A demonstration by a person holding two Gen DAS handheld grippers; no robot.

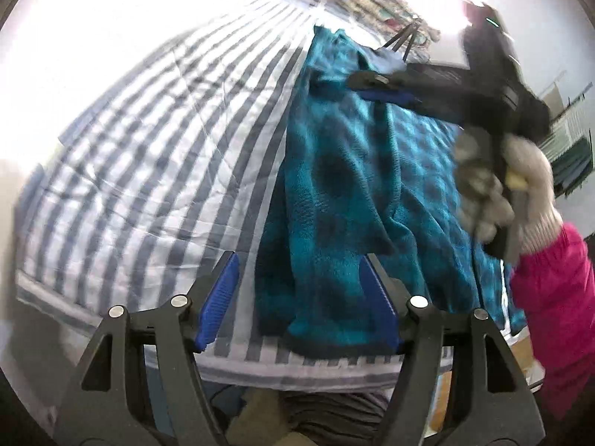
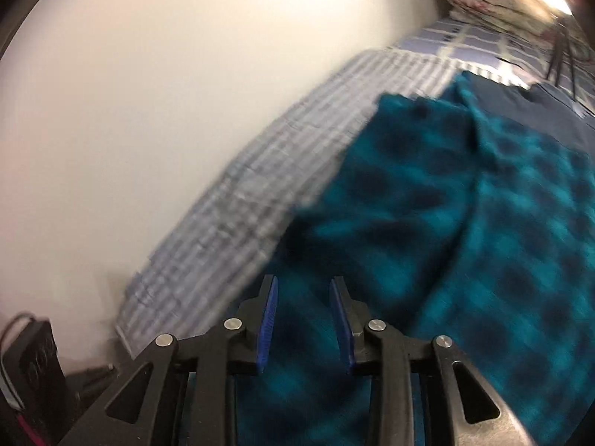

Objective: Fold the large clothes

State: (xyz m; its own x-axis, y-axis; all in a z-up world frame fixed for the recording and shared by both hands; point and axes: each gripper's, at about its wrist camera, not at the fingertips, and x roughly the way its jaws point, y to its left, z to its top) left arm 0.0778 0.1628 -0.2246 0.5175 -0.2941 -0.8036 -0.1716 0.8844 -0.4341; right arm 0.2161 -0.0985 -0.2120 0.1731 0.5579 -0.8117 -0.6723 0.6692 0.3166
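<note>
A teal fleece garment with dark checks (image 1: 334,186) lies lengthwise on a bed with a blue-and-white striped sheet (image 1: 148,148). My left gripper (image 1: 299,260) hangs over the garment's near end by the bed's front edge, jaws wide apart with nothing pinched. In the left wrist view my right gripper (image 1: 362,83) hovers over the garment's far part, held by a gloved hand (image 1: 483,186) in a pink sleeve (image 1: 557,316). In its own blurred view the right gripper (image 2: 304,280) stands partly open above the fleece garment (image 2: 446,223), pads apart and not pressing on cloth.
A pale wall (image 2: 148,111) runs along the bed's far side. A rolled patterned quilt (image 1: 372,0) and thin black tripod legs (image 1: 405,41) stand at the head end. A black device with cables (image 2: 37,364) sits low by the wall. Dark navy cloth (image 2: 520,111) lies beyond the garment.
</note>
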